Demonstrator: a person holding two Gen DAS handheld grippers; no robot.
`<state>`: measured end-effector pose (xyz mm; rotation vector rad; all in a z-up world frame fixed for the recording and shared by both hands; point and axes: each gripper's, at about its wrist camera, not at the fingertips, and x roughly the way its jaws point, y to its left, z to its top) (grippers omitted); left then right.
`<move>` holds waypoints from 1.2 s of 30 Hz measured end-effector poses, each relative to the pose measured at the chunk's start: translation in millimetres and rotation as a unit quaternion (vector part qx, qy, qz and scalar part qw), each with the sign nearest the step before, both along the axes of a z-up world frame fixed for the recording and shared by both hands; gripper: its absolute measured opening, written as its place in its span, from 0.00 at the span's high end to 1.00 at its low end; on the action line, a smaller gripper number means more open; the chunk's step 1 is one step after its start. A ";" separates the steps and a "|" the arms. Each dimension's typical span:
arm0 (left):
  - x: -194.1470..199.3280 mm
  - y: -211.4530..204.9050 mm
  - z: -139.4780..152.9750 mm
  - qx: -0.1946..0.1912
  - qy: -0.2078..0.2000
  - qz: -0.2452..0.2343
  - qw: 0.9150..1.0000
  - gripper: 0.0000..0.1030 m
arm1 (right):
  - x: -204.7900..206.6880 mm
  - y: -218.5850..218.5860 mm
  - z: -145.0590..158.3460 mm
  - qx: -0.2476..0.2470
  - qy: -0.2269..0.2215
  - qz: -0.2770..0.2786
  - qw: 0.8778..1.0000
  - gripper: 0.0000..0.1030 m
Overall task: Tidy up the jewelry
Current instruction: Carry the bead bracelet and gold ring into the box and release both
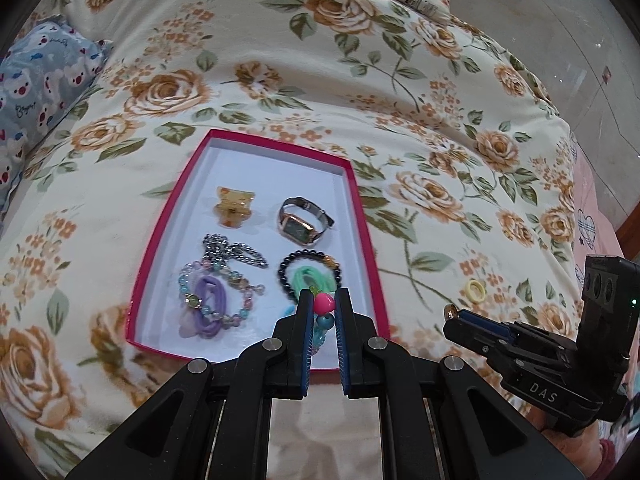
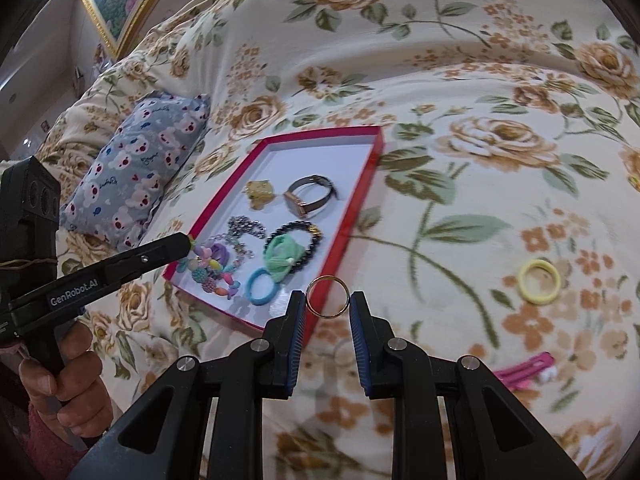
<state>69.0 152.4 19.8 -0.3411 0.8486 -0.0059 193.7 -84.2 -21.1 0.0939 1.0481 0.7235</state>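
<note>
A red-rimmed white tray lies on the floral bedspread and also shows in the right wrist view. It holds a watch, an amber hair claw, a chain, a black bead bracelet, and green and purple hair ties. My left gripper is shut on a colourful bead bracelet over the tray's near edge. My right gripper is shut on a gold ring, just right of the tray.
A yellow hair tie lies on the bedspread to the right, also visible in the left wrist view. A pink hair clip lies nearer. A blue bear-print pillow sits left of the tray. A blue hair tie lies in the tray.
</note>
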 end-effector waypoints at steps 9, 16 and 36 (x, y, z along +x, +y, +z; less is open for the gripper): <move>6.4 17.0 -8.2 -0.003 0.005 0.011 1.000 0.91 | 4.0 34.6 -5.0 -0.006 0.004 0.031 1.000 0.78; 12.5 35.8 -23.8 -0.011 0.024 0.029 0.999 0.91 | 9.6 64.5 -21.1 -0.020 0.016 0.055 0.998 0.78; 27.2 60.2 -59.7 -0.004 0.062 0.068 0.996 0.90 | 15.9 95.9 -50.6 -0.052 0.045 0.088 0.994 0.78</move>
